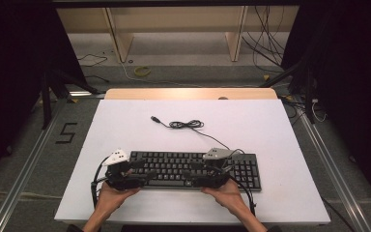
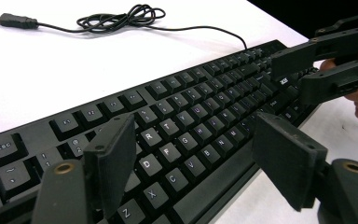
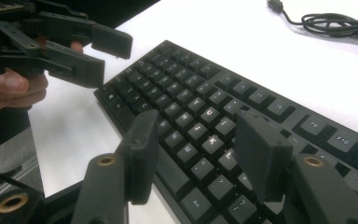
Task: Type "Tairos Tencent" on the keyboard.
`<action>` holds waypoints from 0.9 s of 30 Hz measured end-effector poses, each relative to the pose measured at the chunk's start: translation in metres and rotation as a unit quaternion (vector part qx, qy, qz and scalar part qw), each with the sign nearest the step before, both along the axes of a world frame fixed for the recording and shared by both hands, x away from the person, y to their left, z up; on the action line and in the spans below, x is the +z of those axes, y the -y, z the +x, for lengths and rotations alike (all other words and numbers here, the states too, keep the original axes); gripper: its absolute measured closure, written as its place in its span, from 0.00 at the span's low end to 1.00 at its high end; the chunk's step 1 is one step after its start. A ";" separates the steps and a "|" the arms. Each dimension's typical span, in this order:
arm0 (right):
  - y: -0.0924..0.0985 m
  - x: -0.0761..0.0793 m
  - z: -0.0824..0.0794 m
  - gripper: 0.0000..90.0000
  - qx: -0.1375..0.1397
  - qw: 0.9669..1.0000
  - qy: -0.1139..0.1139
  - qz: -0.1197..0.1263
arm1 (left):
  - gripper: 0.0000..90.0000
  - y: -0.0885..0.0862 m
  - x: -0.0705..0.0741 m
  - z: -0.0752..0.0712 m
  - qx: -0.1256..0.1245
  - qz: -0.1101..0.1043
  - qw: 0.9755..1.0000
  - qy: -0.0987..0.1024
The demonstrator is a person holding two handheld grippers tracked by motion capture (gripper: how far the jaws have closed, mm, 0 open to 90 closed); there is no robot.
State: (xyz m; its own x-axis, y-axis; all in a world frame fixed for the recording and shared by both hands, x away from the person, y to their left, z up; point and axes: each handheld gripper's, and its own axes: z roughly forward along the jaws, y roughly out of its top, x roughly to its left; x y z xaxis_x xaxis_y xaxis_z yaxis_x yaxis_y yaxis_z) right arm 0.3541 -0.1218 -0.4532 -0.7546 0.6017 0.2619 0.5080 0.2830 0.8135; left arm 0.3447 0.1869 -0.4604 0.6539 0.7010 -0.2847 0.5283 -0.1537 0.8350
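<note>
A black keyboard [image 1: 193,166] lies near the front of the white table [image 1: 251,121]. Its thin cable [image 1: 186,124] runs back into a loose coil that ends in a USB plug [image 1: 155,119]. My left gripper [image 1: 150,175] hovers low over the keyboard's left front part, pointing right, its jaws open [image 2: 193,140] over the letter keys and the front edge. My right gripper [image 1: 185,175] faces it from the right, jaws open [image 3: 198,130] above the keys. Neither holds anything. Each gripper view shows the other gripper farther off: the right one [image 2: 303,70] and the left one [image 3: 107,56].
The keyboard's front edge lies close to the table's front edge [image 1: 193,220]. A wooden strip [image 1: 191,94] borders the table's far side. Beyond it are wooden shelf legs [image 1: 118,38] and loose floor cables [image 1: 270,43]. Metal rails [image 1: 26,164] run beside the table.
</note>
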 end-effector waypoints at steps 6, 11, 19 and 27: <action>0.007 0.003 -0.002 0.52 -0.003 1.000 0.007 0.008 | 0.34 0.001 -0.001 0.003 0.005 0.000 1.000 -0.001; 0.015 0.003 -0.006 0.48 -0.012 1.000 0.010 0.010 | 0.35 0.001 -0.001 0.007 0.008 0.002 1.000 -0.002; 0.022 0.004 -0.011 0.42 -0.018 1.000 0.012 0.011 | 0.46 0.009 0.000 0.016 -0.003 0.006 1.000 -0.002; 0.028 0.004 -0.015 0.38 -0.024 1.000 0.016 0.009 | 0.59 0.018 0.000 0.024 -0.012 0.025 1.000 -0.008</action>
State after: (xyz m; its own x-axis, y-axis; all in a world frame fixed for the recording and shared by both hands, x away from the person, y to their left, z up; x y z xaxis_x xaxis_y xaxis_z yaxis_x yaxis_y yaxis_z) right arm 0.3391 -0.1501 -0.4491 -0.7331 0.6327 0.2496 0.4943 0.2436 0.8344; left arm 0.3690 0.1689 -0.4609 0.6667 0.6983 -0.2607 0.5379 -0.2086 0.8168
